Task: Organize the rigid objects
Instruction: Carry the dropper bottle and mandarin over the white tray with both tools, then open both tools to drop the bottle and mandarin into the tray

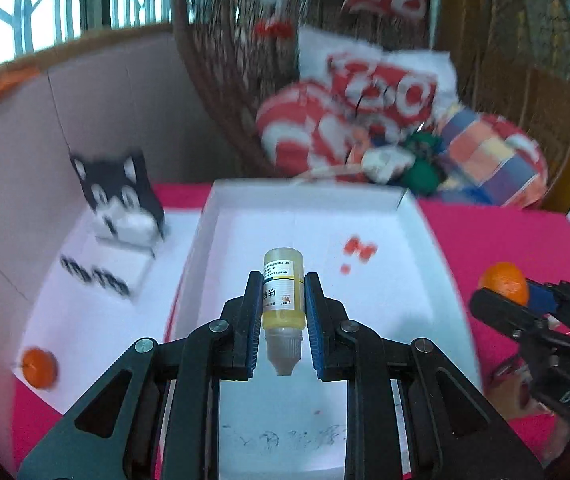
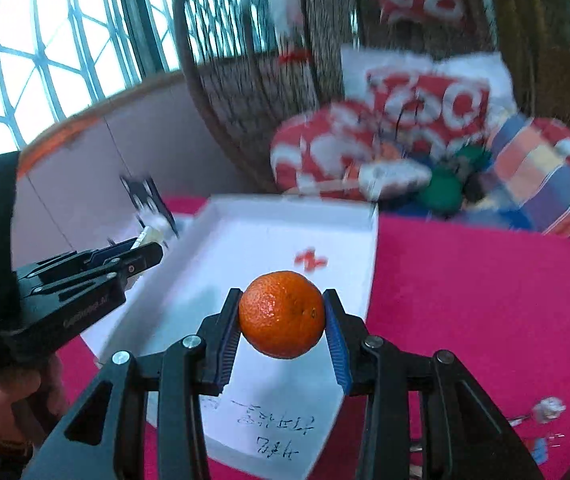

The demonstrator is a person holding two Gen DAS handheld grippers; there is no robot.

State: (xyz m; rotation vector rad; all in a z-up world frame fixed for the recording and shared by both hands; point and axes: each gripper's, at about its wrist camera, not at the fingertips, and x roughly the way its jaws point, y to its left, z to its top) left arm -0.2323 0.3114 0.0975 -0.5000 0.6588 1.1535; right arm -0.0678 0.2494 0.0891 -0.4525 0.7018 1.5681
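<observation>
Left gripper (image 1: 284,308) clamped on bottle (image 1: 284,294), jaws narrow, blue pads pressing both sides of label; seen again at left edge of right wrist view (image 2: 141,254), hand (image 2: 17,396) under it with a bracelet at wrist. Bottle small, yellowish, translucent, cap end (image 1: 284,354) toward camera, base pointing away; held in air above tray (image 1: 417,240). Label white with yellow band, printed text too small and blurred to read. Right gripper (image 2: 283,316) clenched on orange (image 2: 283,314), jaws moderately apart, pads touching fruit left and right; same pair seen at right edge of left wrist view, gripper (image 1: 525,296), orange (image 1: 505,282). Orange held above near end of tray (image 2: 369,248), over its right side. Tray white, shallow, lying on pink cloth (image 2: 485,300); small red marks (image 1: 359,249) on its floor, handwritten black characters (image 2: 273,428) at near end, not legible. Nothing else made out inside tray. Second white box (image 1: 65,320) just left of tray, holding black-and-white husky-face box (image 1: 119,196), upright at far end, and another orange (image 1: 38,366) at near corner. Dark printed marks (image 1: 95,276) on a flat white piece in front of husky box, unreadable. Red-and-white cushions (image 1: 365,108) with big letters behind table, blurred.
</observation>
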